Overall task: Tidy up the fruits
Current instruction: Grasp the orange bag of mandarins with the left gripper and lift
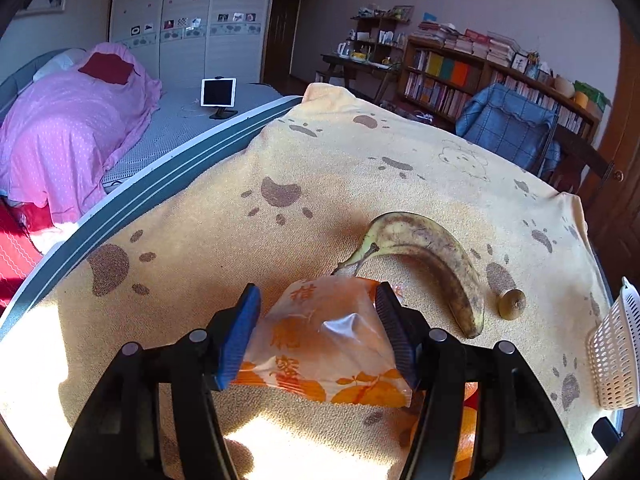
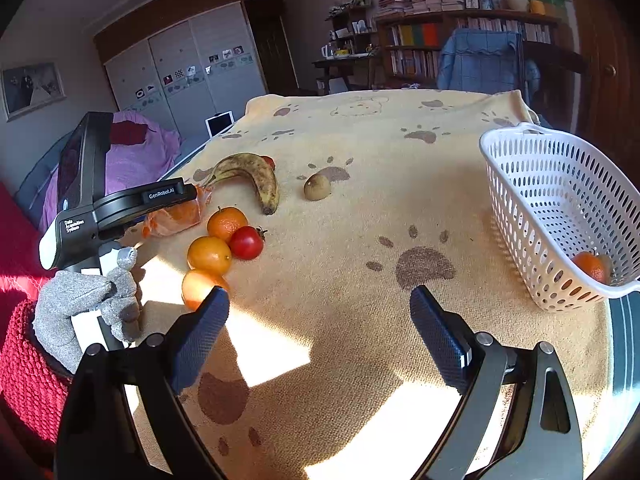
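Both gripper (image 1: pixel 318 334) pads on wrapped orange (image 1: pixel 324 344)

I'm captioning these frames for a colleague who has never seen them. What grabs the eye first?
The left gripper closed on an orange-printed packaged fruit near the blanket's front edge. Beyond it lie a spotted banana and a kiwi. To the right stands a white basket holding one orange, with the right gripper open over bare paw-print blanket.

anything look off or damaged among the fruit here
The banana on the towel looks overripe, its peel heavily browned and blotched. One fruit is wrapped in an orange-printed bag between the left gripper pads; the others lie bare.
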A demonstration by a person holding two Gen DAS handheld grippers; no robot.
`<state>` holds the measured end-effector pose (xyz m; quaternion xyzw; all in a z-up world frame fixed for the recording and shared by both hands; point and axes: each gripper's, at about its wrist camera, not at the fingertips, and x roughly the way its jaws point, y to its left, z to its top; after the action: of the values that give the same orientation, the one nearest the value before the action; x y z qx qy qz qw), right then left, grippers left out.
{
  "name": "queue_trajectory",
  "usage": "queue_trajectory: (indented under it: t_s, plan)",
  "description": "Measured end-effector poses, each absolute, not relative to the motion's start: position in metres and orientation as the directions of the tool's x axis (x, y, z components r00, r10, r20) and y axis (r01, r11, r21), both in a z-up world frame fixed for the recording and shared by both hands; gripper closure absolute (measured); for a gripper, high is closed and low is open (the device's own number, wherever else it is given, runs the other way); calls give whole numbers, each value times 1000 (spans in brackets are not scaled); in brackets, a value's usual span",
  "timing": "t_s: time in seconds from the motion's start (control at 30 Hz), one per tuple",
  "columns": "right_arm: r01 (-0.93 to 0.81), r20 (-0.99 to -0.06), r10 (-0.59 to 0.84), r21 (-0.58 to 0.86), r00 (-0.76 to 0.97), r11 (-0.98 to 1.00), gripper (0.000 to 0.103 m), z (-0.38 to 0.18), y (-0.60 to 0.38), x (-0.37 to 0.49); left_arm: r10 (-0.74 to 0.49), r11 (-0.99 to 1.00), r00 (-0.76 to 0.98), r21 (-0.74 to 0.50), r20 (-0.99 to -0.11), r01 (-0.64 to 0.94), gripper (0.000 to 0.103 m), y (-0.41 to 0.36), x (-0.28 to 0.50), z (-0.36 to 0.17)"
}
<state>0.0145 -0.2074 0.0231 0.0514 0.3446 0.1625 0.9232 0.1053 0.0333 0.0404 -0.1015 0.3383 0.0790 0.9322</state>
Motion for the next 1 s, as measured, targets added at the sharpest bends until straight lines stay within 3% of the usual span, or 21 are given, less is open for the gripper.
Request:
queue_trajectory:
  t_s: [0.33, 0.4, 0.43, 0.63, 0.7, 0.77, 0.83, 1.0]
  plan:
    - [-357, -659, 436, 261, 613, 897, 10, 26, -173, 22, 37, 973, 756, -150, -653, -177, 44, 44, 77, 43]
    - [-379, -670, 448, 259, 592, 888, 10, 23, -163, 25, 8, 975, 749, -161, -662, -153, 49, 46, 70, 42]
    - [-389, -675, 450, 254, 584, 886, 11, 23, -157, 25, -4, 976, 746, -164, -666, -142, 54, 47, 66, 42]
    - [-416, -710, 441, 226, 549, 881, 24, 15, -133, 33, -24, 976, 752, -177, -658, -124, 54, 52, 53, 42]
    - [-423, -718, 442, 224, 538, 878, 30, 13, -129, 36, -34, 974, 750, -190, -661, -123, 51, 53, 54, 41]
    - [-425, -725, 439, 220, 531, 878, 36, 11, -126, 38, -43, 971, 741, -202, -670, -126, 35, 55, 56, 38]
    - [-425, -732, 437, 221, 522, 878, 42, 9, -123, 42, -51, 968, 733, -214, -678, -130, 30, 57, 57, 36]
    - [-442, -750, 439, 217, 495, 870, 56, 3, -114, 48, -88, 969, 696, -223, -712, -105, 30, 56, 62, 29]
